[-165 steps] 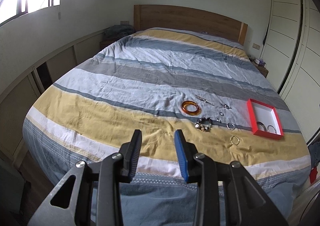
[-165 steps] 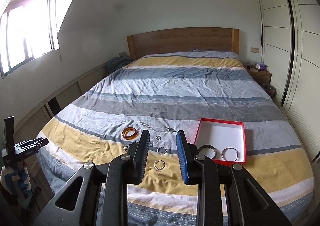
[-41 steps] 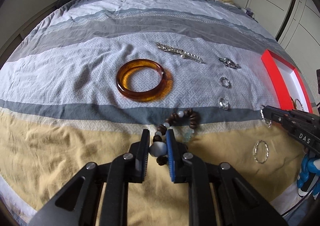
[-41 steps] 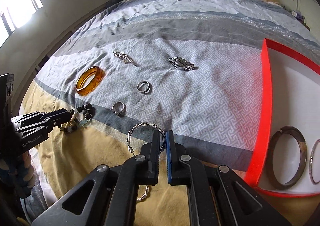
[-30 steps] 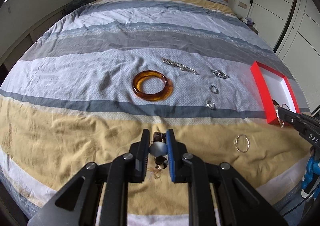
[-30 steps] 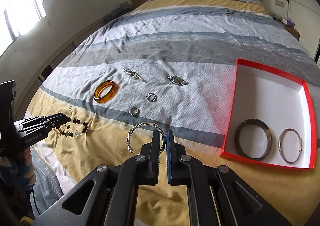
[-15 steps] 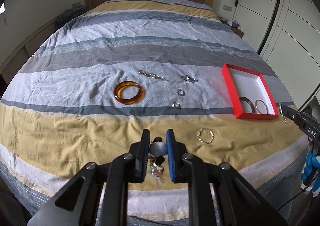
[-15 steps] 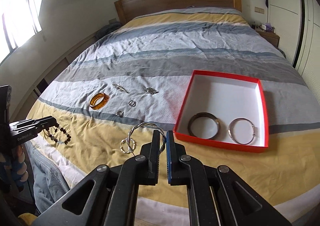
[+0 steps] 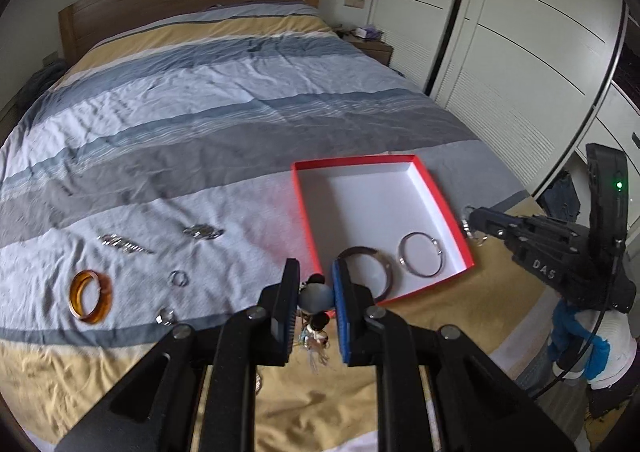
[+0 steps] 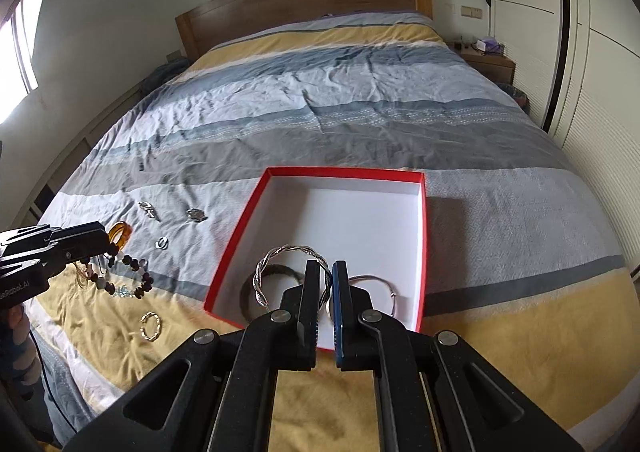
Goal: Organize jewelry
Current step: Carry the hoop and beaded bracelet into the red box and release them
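Observation:
My left gripper point(image 9: 315, 294) is shut on a beaded bracelet point(image 9: 316, 298), held above the bedspread just left of the red box point(image 9: 304, 204); its dark beads hang below the gripper in the right wrist view point(image 10: 132, 276). My right gripper point(image 10: 326, 276) is shut on a twisted silver bangle point(image 10: 280, 254), held over the near part of the red box point(image 10: 236, 248). The box holds a dark bangle point(image 9: 384, 272) and a thin silver bangle point(image 9: 420, 260).
On the bedspread lie an amber bangle point(image 9: 90, 294), two small rings point(image 9: 178, 278), a silver chain point(image 9: 122, 244), a silver clasp piece point(image 9: 202, 232) and a small twisted gold-and-silver ring point(image 10: 151, 326). Wardrobe doors point(image 9: 500, 52) stand to the right of the bed.
Both grippers have swung right toward the red box with their bracelets. The right gripper now hangs over the box's near part; the left is beside its left edge.

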{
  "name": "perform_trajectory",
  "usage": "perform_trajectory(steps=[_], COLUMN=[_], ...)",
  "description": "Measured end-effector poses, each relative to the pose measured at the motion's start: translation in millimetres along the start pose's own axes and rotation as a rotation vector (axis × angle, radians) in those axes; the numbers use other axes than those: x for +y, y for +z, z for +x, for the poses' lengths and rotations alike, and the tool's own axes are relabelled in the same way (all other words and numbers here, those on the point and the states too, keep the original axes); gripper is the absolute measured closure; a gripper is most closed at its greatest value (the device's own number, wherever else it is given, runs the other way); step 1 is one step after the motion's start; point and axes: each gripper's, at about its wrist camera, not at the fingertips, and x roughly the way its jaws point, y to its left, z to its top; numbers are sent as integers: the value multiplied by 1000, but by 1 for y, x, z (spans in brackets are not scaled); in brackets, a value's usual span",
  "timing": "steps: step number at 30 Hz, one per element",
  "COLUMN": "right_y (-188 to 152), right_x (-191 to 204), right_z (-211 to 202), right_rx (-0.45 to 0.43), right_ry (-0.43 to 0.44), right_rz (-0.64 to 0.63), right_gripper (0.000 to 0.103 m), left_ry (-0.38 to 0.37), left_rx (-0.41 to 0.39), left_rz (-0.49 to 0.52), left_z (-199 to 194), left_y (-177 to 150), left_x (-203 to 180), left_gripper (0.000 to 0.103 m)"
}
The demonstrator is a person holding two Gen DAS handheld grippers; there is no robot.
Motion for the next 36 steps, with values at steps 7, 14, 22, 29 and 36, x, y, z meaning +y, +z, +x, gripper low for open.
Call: perform_trajectory(steps=[7,14,22,29,36], right_y=[12,6,0,0,2], right_x=[-29,-43,-42,-42,-41], right_z=[52,105,132,131,101], right_rx=[40,111,157,176,138], right_ry=[-17,-23,-51,-69,-73], right_rz=[13,15,0,4,24], right_gripper=[97,97,97,92,85], left_ry=[-64,-56,-34,-38,-56], left_rx=[56,148,192,200,164], left_rz=[25,15,4,1,6], left_z=[77,134,152,153,124], left_y=[19,-1,-12,-15,-11], left_x=[-35,-30,-18,-19,-22], left_gripper=[88,88,87,87,77])
